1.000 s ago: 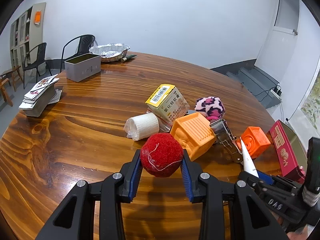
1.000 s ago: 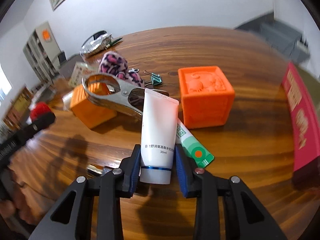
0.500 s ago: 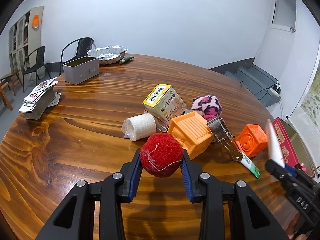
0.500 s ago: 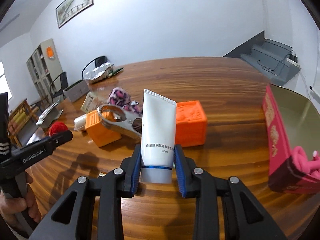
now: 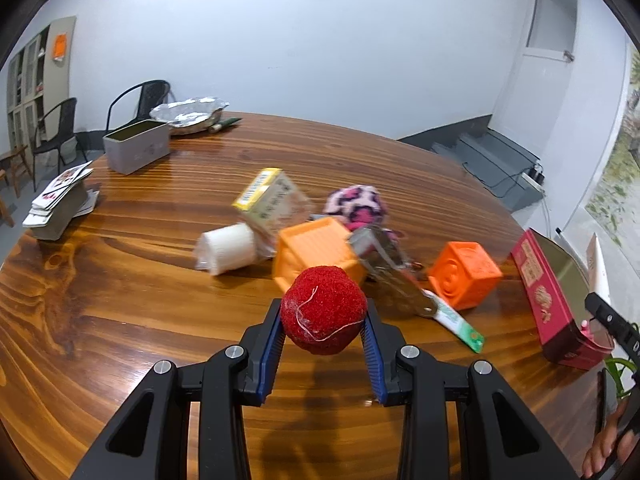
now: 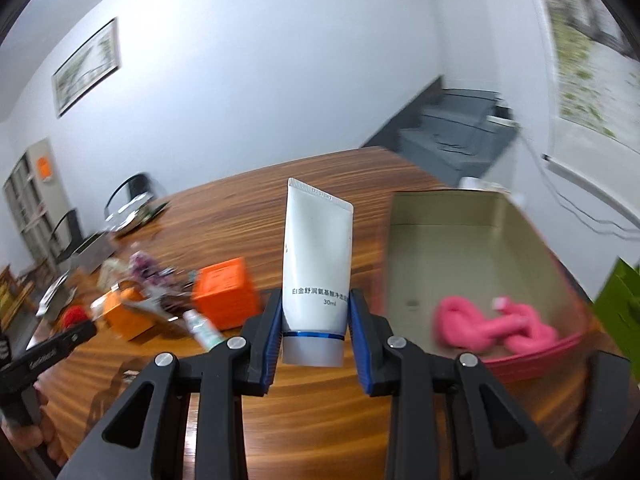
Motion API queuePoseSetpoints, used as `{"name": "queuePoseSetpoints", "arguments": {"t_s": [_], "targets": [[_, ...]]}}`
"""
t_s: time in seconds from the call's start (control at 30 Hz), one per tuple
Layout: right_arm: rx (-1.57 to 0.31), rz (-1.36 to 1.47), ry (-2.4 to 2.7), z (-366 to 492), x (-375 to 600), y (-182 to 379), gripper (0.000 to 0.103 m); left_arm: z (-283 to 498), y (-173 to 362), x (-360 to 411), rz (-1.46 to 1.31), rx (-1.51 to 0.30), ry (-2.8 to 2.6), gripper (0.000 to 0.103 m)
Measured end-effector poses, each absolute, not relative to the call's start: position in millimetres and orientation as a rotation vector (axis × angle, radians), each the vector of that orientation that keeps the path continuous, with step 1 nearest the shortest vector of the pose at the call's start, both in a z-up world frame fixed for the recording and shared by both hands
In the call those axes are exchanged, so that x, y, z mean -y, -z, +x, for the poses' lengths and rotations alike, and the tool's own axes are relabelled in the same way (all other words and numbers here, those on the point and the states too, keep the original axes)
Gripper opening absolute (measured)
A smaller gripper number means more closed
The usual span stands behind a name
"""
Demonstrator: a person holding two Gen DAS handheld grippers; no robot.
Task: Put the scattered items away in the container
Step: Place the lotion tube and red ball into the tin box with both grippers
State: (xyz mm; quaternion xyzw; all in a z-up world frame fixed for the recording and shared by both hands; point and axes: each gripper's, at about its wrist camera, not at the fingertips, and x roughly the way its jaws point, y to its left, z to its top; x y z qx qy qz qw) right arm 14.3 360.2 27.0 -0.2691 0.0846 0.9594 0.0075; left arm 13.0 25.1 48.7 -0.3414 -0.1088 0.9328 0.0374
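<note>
Two hand-held grippers clamped: left (image 5: 323,322) on red ball (image 5: 322,309), right (image 6: 316,314) on white tube (image 6: 316,264).

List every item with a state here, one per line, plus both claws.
left claw: shut on the red ball, held off the table.
right claw: shut on the white tube, upright, cap end down.
red tin: open, pink item inside.
grey tin: open.
metal clip: lying on the table, jaw state unclear.

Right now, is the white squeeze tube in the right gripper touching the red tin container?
Apart. The right wrist view shows the white squeeze tube clamped in the right gripper, with wooden tabletop visible between it and the red tin container.
</note>
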Motion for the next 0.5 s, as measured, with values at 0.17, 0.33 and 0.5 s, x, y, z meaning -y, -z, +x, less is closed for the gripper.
{"name": "queuePoseSetpoints", "arguments": {"t_s": [0.17, 0.33, 0.5], "targets": [[-0.334, -0.797, -2.918, 19, -404, -29, 0.034, 16, -57, -52, -1.028, 0.279, -2.832, 0.037], [-0.389, -0.77, -2.86, 18, -435, -30, 0.034, 18, -68, -77, -1.002, 0.225, -2.806, 0.037], [-0.429, -0.767, -2.822, 17, -460, -27, 0.034, 17, -74, -102, -0.999, 0.19, -2.768, 0.037]]}}
